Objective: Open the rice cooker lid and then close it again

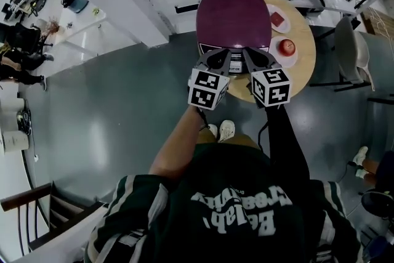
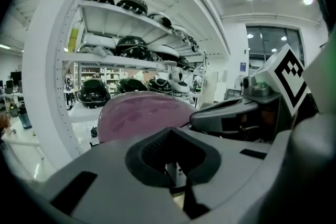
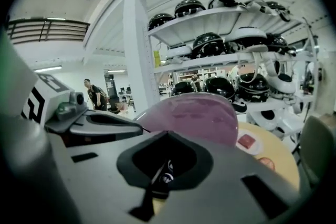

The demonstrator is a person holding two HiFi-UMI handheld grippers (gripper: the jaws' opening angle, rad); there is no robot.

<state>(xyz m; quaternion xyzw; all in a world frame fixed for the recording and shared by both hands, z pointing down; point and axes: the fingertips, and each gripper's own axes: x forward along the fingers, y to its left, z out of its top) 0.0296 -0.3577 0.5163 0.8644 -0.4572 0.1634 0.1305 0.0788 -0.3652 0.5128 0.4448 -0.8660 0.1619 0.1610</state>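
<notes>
Rice cooker (image 1: pixel 233 12) sits on the round wooden table (image 1: pixel 305 74), on its left part, right ahead of you. Its purple lid (image 1: pixel 231 6) is down, dome up, and the dark front band faces you.

Your left gripper (image 1: pixel 219 61) and right gripper (image 1: pixel 255 61) are side by side at the cooker's front edge, tips angled in toward the front panel (image 1: pixel 234 66), marker cubes nearest you. I can't tell whether either tip touches the cooker.

Left gripper view: left gripper (image 2: pixel 178 189) has its jaws brought together, only a thin seam between them. A bit of the pale panel shows through the padded cut-out, nothing clamped that I can see. The purple lid (image 2: pixel 142 115) is just beyond.

Right gripper view: right gripper (image 3: pixel 152 194) is the same, jaws closed narrow, with a dark round part of the cooker front showing through the cut-out. The lid (image 3: pixel 197 115) is just past it.

To the cooker's right on the table are a small dish with a red square piece (image 1: pixel 278 19) and a plate with a round red thing (image 1: pixel 287 47). White shelves of dark helmets (image 2: pixel 131 44) stand behind
</notes>
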